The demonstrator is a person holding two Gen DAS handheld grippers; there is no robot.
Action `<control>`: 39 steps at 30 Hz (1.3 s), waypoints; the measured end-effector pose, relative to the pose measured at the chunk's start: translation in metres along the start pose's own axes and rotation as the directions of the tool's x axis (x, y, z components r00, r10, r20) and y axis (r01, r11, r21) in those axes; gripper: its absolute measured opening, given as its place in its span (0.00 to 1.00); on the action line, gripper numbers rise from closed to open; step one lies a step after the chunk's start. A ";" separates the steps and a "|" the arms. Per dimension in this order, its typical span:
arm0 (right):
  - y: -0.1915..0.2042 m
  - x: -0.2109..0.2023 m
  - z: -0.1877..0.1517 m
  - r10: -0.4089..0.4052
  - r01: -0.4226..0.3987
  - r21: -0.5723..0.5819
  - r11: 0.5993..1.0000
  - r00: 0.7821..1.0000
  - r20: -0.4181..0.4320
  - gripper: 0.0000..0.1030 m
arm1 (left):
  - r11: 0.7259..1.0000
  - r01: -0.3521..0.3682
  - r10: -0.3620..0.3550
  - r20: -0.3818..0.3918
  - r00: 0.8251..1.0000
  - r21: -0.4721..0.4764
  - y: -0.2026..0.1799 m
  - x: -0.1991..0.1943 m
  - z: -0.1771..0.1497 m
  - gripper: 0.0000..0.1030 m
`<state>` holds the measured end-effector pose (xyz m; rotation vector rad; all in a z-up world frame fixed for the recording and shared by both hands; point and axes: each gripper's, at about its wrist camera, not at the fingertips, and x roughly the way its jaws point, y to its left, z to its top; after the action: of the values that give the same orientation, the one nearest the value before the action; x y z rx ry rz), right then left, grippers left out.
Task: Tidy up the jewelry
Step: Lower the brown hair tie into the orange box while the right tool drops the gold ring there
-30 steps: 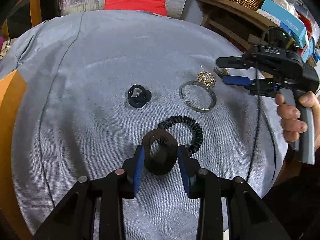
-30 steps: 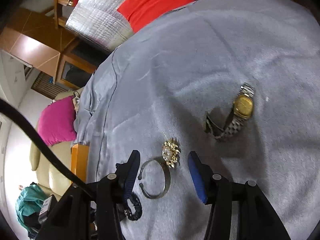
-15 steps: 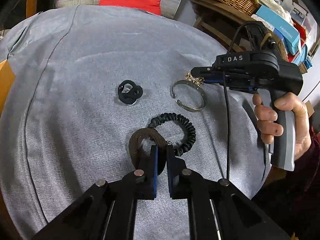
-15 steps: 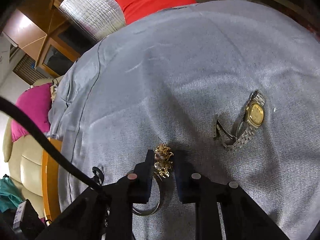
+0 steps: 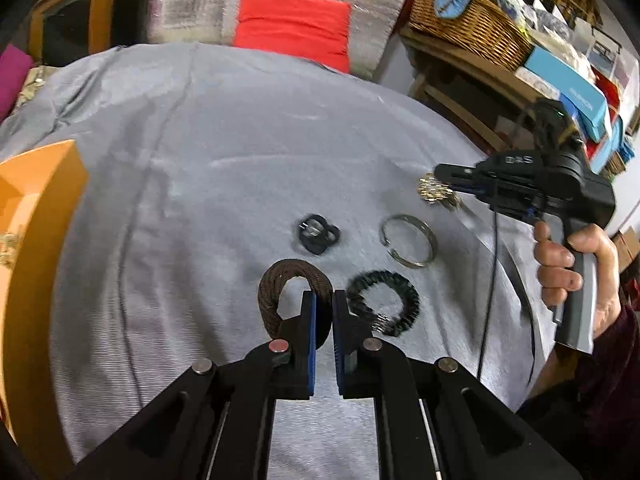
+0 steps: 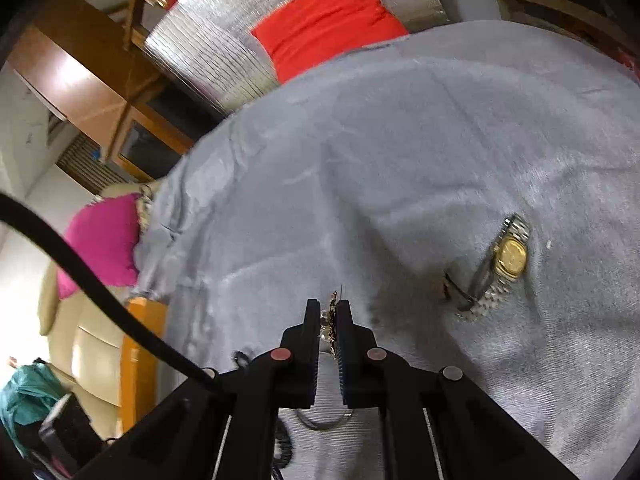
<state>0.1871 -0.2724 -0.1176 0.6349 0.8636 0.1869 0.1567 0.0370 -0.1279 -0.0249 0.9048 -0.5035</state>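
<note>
Left claw (image 5: 323,312) pinches my brown braided band (image 5: 276,284), soft and light, by one side, lifted just above the grey-covered counter (image 5: 224,168). Right claw (image 6: 329,320) nips the gold brooch (image 6: 331,314), small, stiff, probably delicate, by its edges, clear of the cloth.

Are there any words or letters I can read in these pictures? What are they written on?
"DAS": blurry white letters on top of the right gripper, seen from the left wrist camera.
Blue box on the shelf: white letters on its side, too blurred to read.
Gold watch: face too small to read any marks.
Nothing else shows writing.
</note>
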 end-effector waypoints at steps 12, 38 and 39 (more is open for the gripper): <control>0.084 0.010 -0.022 0.203 -0.203 -0.093 0.975 0.979 -0.010 0.08 | 0.977 -0.200 0.212 0.218 0.953 -0.079 0.026 -0.061 0.000 0.08; 0.397 0.281 -0.079 0.064 -0.308 -0.394 0.866 0.849 -0.525 0.08 | 0.651 -0.459 0.472 -0.151 0.868 -0.604 0.253 -0.069 -0.040 0.07; 0.399 0.286 -0.080 0.054 -0.307 -0.397 0.865 0.844 -0.534 0.08 | 0.642 -0.475 0.474 -0.175 0.863 -0.601 0.257 -0.065 -0.039 0.07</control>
<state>0.3498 0.1973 -0.1067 0.1987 1.2127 0.7516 0.1990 0.2994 -0.1620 -0.3921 1.0027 0.3229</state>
